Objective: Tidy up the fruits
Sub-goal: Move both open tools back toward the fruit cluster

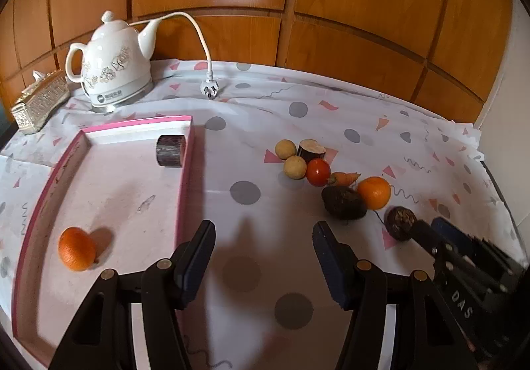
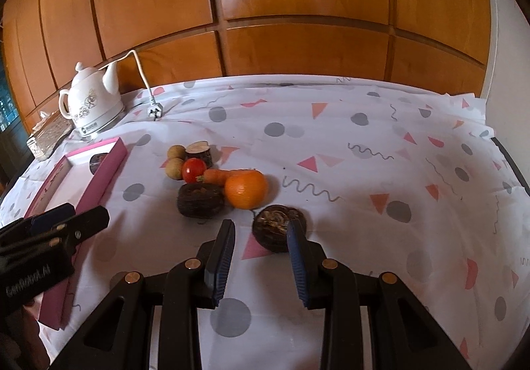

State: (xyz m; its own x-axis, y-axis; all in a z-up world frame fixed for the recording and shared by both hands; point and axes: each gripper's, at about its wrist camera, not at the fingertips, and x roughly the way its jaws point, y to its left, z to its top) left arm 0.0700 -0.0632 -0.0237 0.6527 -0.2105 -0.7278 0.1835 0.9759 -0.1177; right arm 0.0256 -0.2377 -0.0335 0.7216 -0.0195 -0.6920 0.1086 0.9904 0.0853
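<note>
One dark round wrinkled fruit (image 2: 280, 232) lies just ahead of the right tool (image 2: 261, 230), released; left tool (image 1: 263, 230) empty, farther.

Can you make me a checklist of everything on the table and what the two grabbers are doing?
Surface: patterned tablecloth.
Job's things: pink tray holds an orange and a dark cylinder; loose pile of fruit and vegetables beside it.
Clutter: white kettle, tissue box.
Grippers: left gripper open, empty; right gripper fingers open, dark round fruit just ahead, not gripped.
Cables: kettle cord, unplugged.
Surroundings: wooden panels.
</note>
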